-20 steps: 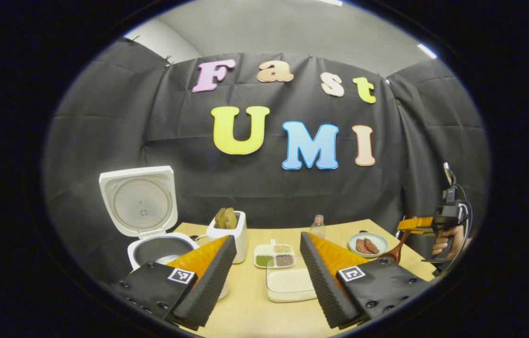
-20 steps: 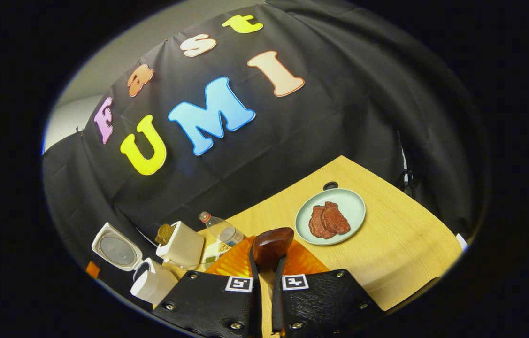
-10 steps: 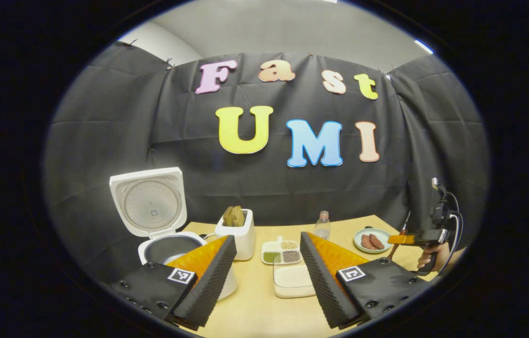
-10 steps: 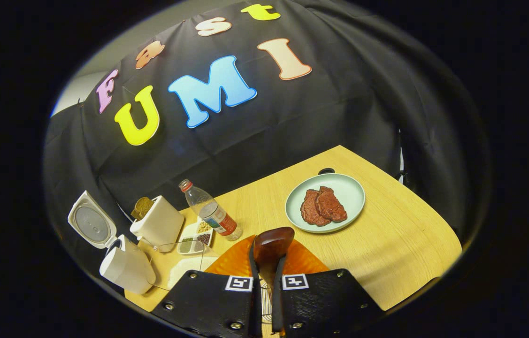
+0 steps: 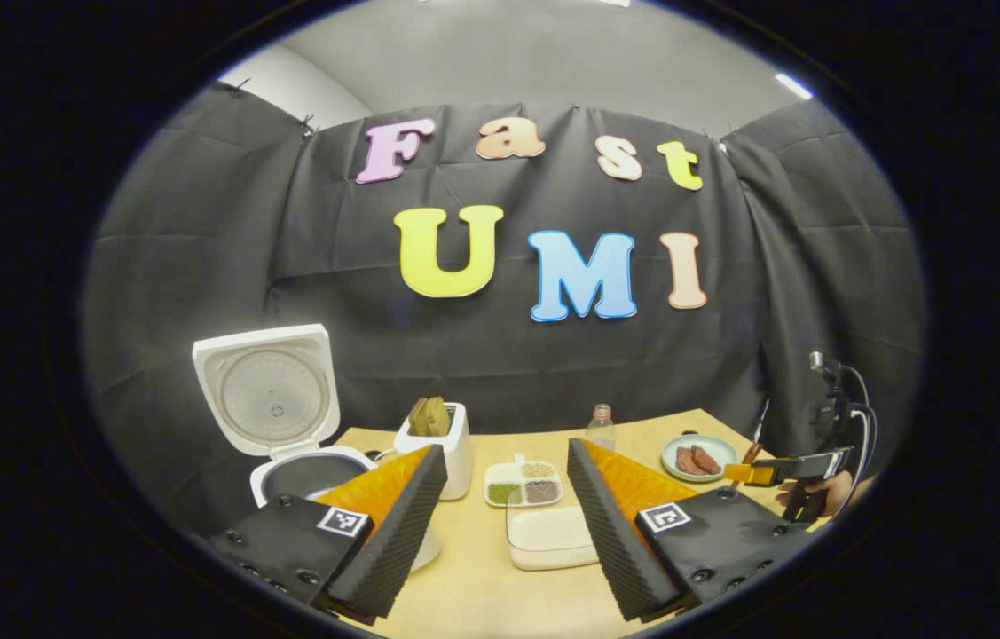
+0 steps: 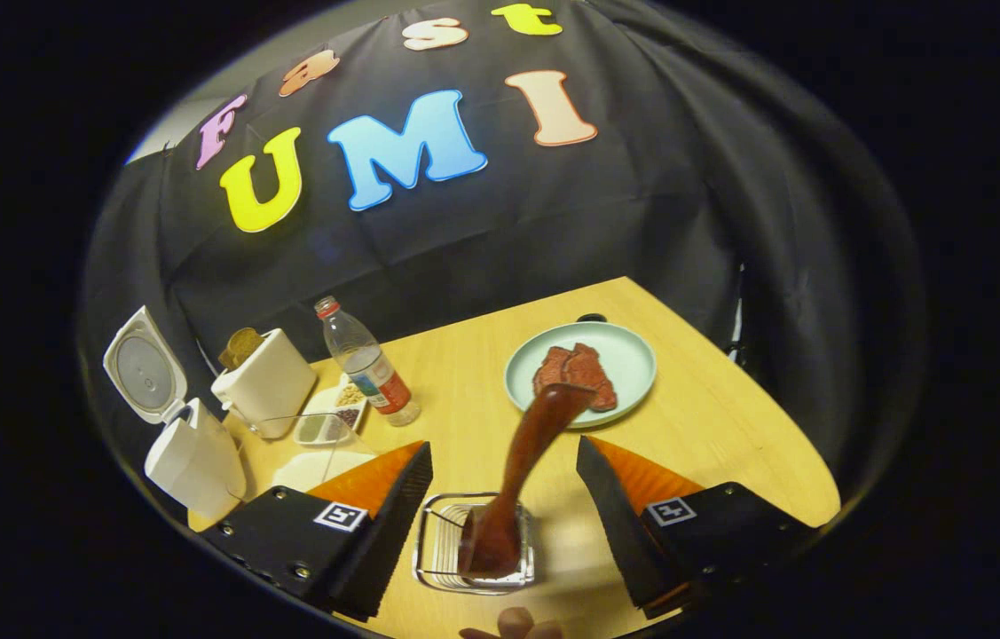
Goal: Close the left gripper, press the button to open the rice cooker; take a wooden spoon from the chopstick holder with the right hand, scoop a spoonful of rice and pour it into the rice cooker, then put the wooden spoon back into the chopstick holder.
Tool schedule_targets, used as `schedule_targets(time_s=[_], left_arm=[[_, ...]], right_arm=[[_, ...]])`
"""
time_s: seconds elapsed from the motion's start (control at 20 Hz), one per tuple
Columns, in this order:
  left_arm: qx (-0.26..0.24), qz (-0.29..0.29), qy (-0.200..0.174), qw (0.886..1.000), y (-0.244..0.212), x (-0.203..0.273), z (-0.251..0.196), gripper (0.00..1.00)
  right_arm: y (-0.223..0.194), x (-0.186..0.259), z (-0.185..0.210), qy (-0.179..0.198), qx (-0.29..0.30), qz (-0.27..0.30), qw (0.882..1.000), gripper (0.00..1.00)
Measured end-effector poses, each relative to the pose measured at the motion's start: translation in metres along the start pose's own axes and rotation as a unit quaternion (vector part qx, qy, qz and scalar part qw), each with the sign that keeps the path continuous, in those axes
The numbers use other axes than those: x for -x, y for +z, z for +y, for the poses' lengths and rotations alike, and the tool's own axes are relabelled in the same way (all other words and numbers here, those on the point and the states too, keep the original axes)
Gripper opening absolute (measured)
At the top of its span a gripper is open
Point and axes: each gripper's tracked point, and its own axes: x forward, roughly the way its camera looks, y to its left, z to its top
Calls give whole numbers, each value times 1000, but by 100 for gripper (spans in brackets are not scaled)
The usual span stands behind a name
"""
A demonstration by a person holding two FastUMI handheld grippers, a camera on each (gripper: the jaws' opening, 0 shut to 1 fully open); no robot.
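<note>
The white rice cooker stands at the table's left with its lid up; it also appears in the right gripper view. My left gripper hovers open above the table, in front of a clear tub of rice. The dark wooden spoon stands in the clear glass chopstick holder, leaning away with its bowl up. My right gripper is open, a finger on each side of the spoon and apart from it. From the left gripper view, the right gripper is at the far right.
A white box holding bread stands next to the cooker. Beside it are a divided dish of grains and a plastic bottle. A pale green plate with meat sits at the back right. A fingertip shows below the holder.
My right gripper has opened and let go of the spoon, which now stands in the glass holder. The left gripper has stayed open and shifted only slightly.
</note>
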Motion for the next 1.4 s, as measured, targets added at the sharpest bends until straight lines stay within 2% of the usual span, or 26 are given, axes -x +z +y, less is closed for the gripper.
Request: schedule_targets(time_s=[0.15, 0.3, 0.6, 0.65, 0.7, 1.0, 1.1, 1.2, 1.35, 1.4], left_arm=[[-7, -13, 7, 1000, 8, -7, 5, 95], [-11, -10, 12, 1000, 8, -19, 11, 95], [12, -17, 13, 1000, 17, -36, 34, 95], [13, -17, 15, 1000, 17, -38, 40, 99], [13, -18, 18, 1000, 20, -40, 47, 95], [15, -26, 33, 999, 40, -52, 101, 95], [20, -34, 51, 998, 51, -57, 137, 92], [26, -39, 65, 997, 64, -67, 172, 95], [17, -41, 91, 995, 80, -83, 221, 92], [16, -43, 97, 994, 86, -88, 234, 95]], right_arm=[[29, 25, -7, -16, 2, -42, 999, 96], [71, 55, 5, -9, 12, -91, 996, 96], [152, 103, 62, 20, 66, -184, 981, 95], [161, 108, 73, 27, 74, -193, 978, 95], [166, 112, 83, 31, 82, -202, 976, 96], [187, 127, 147, 53, 109, -229, 966, 95], [185, 129, 160, 55, 113, -228, 966, 95], [182, 128, 170, 57, 111, -225, 966, 96], [176, 125, 173, 50, 112, -215, 969, 96], [174, 124, 174, 49, 113, -210, 970, 96]])
